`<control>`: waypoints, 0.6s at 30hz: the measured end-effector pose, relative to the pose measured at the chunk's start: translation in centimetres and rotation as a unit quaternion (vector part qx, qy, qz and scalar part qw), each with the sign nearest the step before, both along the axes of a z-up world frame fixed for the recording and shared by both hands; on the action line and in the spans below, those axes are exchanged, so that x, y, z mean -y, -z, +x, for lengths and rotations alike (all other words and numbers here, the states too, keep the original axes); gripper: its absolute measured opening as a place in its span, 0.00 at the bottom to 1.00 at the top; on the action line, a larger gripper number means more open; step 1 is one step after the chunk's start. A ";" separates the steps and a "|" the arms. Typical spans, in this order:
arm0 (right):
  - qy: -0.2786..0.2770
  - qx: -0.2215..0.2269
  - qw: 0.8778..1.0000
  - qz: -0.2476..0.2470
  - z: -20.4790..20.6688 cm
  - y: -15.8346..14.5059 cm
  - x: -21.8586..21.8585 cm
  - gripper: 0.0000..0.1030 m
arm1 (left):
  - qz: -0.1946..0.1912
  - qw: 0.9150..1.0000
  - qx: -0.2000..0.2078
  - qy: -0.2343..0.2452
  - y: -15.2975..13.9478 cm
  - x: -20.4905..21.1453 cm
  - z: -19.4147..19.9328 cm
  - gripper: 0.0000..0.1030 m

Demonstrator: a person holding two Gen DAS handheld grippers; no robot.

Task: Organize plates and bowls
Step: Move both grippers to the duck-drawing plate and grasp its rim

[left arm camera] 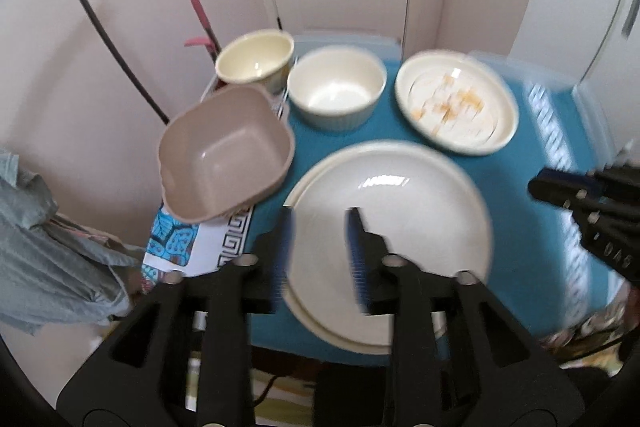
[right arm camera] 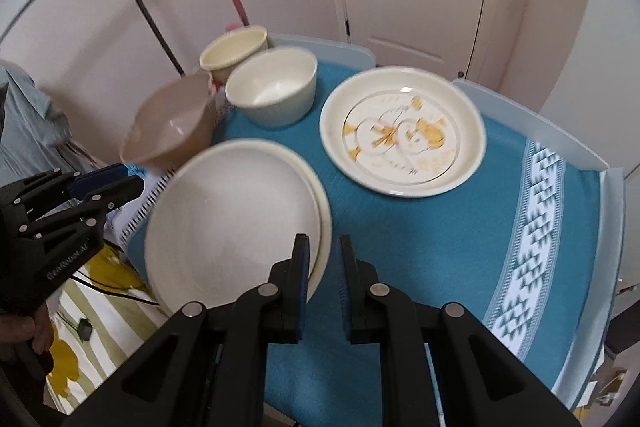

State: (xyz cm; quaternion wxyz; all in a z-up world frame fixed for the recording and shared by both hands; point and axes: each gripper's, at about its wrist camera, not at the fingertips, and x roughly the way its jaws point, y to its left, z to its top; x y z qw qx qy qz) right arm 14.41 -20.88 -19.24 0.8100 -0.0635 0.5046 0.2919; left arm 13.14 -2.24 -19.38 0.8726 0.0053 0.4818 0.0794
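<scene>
Table (right arm camera: 420,239), blue cloth: carries every dish I have to sort.

White plates (right arm camera: 236,223), two stacked, the top one slid slightly off the lower: nearest me, at the table's front left. I read these as the base of the plate pile.

Patterned plate (right arm camera: 402,131), orange figures on cream: alone behind and to the right of the stack, apart from it. My judgement is that this goes on the white stack next.

Tan bowl (left arm camera: 226,151), squarish: tilted at the left edge, partly overhanging the table. It could tip; I would give it room.

White ribbed bowl (left arm camera: 336,89): upright at the back, between the tan bowl and the patterned plate.

Cream bowl (left arm camera: 254,57): back left corner, behind the tan bowl, just beside the ribbed one.

Left gripper (left arm camera: 320,251): fingers apart, holding nothing, hovering over the left half of the white stack.

Right gripper (right arm camera: 322,267): fingers a small gap apart, empty, at the stack's right rim; whether a pad touches the rim I cannot tell.

Method note: I would square the two white plates first, then take the patterned plate by its near rim with one pad under the lip, lift it level, and lower it centred. Frames are blurred, so I would slow down before closing.
</scene>
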 end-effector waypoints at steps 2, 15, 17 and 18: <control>0.006 0.011 1.000 0.016 -0.1 -1.2 1.3 0.17 | -0.002 0.999 0.033 -0.006 -2.0 0.8 -0.1 0.97; 0.010 0.081 0.996 0.040 4.0 -7.4 9.3 1.00 | -0.093 0.993 0.070 0.002 -5.1 4.6 3.4 1.00; 0.014 0.075 0.996 0.050 5.8 -8.0 9.9 1.00 | -0.112 0.992 0.055 -0.006 -4.6 4.9 4.7 1.00; 0.018 0.070 0.996 0.055 6.6 -8.0 10.1 1.00 | -0.127 0.991 0.044 -0.012 -4.1 4.9 5.6 1.00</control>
